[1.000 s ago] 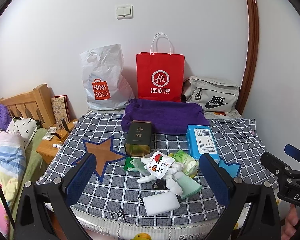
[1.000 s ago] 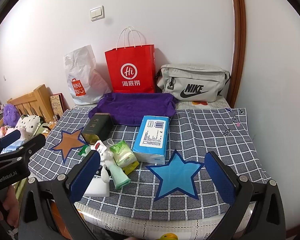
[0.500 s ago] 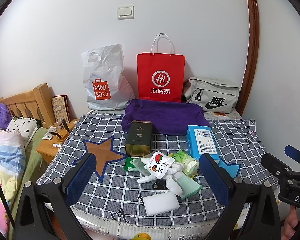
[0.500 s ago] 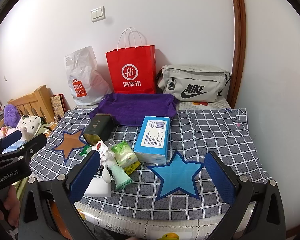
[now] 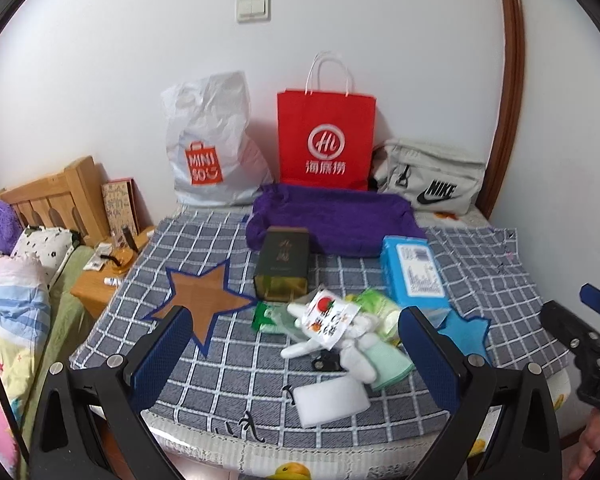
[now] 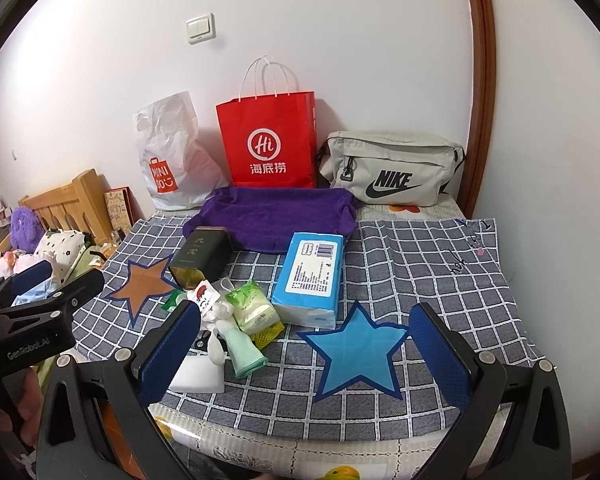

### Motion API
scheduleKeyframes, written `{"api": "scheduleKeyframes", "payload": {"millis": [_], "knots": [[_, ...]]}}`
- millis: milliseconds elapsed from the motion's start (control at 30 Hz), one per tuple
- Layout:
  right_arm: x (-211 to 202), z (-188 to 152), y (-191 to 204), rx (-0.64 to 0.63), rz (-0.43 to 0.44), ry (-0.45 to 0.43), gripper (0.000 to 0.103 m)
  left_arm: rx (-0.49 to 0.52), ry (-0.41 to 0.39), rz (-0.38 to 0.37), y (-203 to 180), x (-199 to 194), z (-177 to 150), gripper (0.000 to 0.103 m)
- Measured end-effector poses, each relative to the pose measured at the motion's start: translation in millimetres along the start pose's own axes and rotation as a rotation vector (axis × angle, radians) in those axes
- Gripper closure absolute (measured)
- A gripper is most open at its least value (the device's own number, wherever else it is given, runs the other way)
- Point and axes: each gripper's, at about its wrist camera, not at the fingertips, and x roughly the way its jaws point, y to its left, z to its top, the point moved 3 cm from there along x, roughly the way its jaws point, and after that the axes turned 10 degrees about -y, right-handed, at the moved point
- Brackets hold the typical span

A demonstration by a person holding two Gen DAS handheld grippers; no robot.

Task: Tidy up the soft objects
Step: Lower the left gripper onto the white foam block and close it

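Several soft things lie heaped near the front of the checked cloth [image 6: 420, 256]: one white plush toy [image 5: 360, 354] with a printed tag, one mint-green cloth roll [image 6: 242, 350], one green tissue pack [image 6: 254, 308], one white foam block [image 5: 332, 400] and one blue tissue brick [image 6: 310, 276] beside them, with one purple towel [image 6: 276, 218] behind. All look light and yielding, so I judge a pinch across the middle suits each; the wrapped packs may slip. One dark tin [image 6: 202, 258] is rigid. Two stars, three bags at the wall. The left gripper [image 5: 296, 360] and right gripper [image 6: 306, 354] both hang wide apart, empty, short of the heap.
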Motion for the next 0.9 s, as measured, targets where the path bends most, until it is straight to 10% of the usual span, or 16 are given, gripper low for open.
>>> {"api": "scheduleKeyframes", "payload": {"millis": [900], "knots": [[105, -73, -34, 0.062, -0.008, 0.201, 0.001, -0.019, 0.348, -0.124, -31, 102, -120, 0.000]]}}
